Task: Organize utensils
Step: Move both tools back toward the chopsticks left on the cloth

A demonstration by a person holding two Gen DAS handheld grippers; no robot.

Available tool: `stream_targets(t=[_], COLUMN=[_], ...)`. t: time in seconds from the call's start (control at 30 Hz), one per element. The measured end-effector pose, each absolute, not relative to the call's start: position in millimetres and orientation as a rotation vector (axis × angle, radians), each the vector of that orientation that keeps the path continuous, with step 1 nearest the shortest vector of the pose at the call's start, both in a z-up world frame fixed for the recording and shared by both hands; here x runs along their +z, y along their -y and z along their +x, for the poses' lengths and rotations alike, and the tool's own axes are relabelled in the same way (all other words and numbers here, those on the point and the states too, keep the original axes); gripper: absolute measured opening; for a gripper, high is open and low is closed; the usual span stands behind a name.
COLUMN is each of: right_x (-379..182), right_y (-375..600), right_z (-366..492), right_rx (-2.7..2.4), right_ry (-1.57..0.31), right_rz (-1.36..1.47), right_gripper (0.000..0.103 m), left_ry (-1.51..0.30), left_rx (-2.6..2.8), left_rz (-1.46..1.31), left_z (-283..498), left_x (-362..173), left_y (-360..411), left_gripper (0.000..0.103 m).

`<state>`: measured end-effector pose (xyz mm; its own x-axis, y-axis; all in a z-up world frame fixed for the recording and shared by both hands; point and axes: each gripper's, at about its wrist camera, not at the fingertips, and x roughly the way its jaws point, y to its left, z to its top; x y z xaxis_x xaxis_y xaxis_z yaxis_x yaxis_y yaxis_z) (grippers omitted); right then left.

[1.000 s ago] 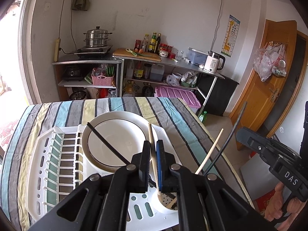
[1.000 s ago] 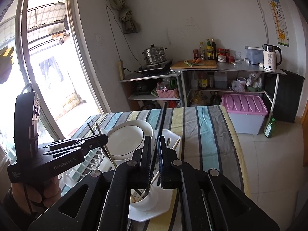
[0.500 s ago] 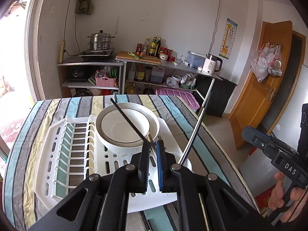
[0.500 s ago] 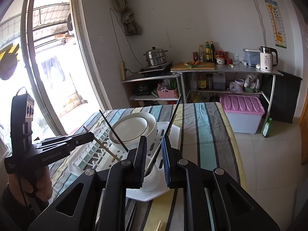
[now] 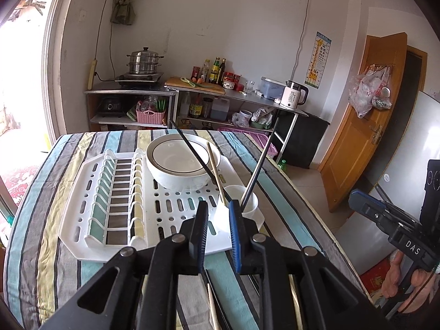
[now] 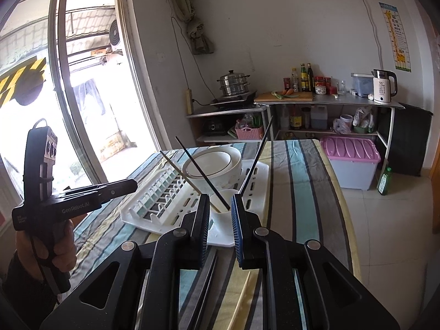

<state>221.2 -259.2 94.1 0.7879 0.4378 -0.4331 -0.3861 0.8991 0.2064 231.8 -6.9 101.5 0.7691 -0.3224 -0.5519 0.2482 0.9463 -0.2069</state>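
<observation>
A white cup [image 5: 242, 202] [image 6: 224, 200] stands at the near right corner of the white dish rack [image 5: 90, 214] [image 6: 165, 192]. Three chopsticks lean in it: a black one [image 5: 192, 152] [image 6: 203, 176], a wooden one [image 5: 216, 173] [image 6: 180, 172] and a dark one [image 5: 260, 166] [image 6: 255, 159]. My left gripper [image 5: 217, 228] is open and empty, just short of the cup. My right gripper [image 6: 218, 225] is open and empty, also just short of the cup. More chopsticks [image 5: 211, 302] [image 6: 209, 269] lie on the striped cloth under the grippers.
A white bowl [image 5: 183, 165] [image 6: 211, 166] sits in the rack behind the cup. The striped table [image 5: 41, 220] ends at the right, with floor beyond. Shelves with a steamer pot [image 5: 144, 63], bottles and a kettle [image 5: 294, 97] line the far wall. A pink-lidded box [image 6: 352, 162] stands on the floor.
Both grippers have opened, let go of their chopsticks into the cup, and drawn back from it. The chopsticks now lean free in the cup.
</observation>
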Motion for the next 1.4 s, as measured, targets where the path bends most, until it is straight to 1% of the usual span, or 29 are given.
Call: stream_targets(t=[0.27,0.57,1.4], right_x=[87,69,17], right_y=[255,259,239], right_z=[179,161,197], right_rx=[0.462,0.457,0.443], right_ry=[-0.481,-0.522,-0.691], right_rz=[0.09,0.106,0.072], right_gripper=[0.016,0.016,0.016], left_ry=[-0.605,-0.642,-0.857], left_rx=[-0.338,-0.325,-0.278], left_rz=[-0.116,-0.126,-0.021], left_z=[173,144,180], left_x=[86,64,-3], left_y=[1,-7,15], left_gripper=[0.016,0.016,0.016])
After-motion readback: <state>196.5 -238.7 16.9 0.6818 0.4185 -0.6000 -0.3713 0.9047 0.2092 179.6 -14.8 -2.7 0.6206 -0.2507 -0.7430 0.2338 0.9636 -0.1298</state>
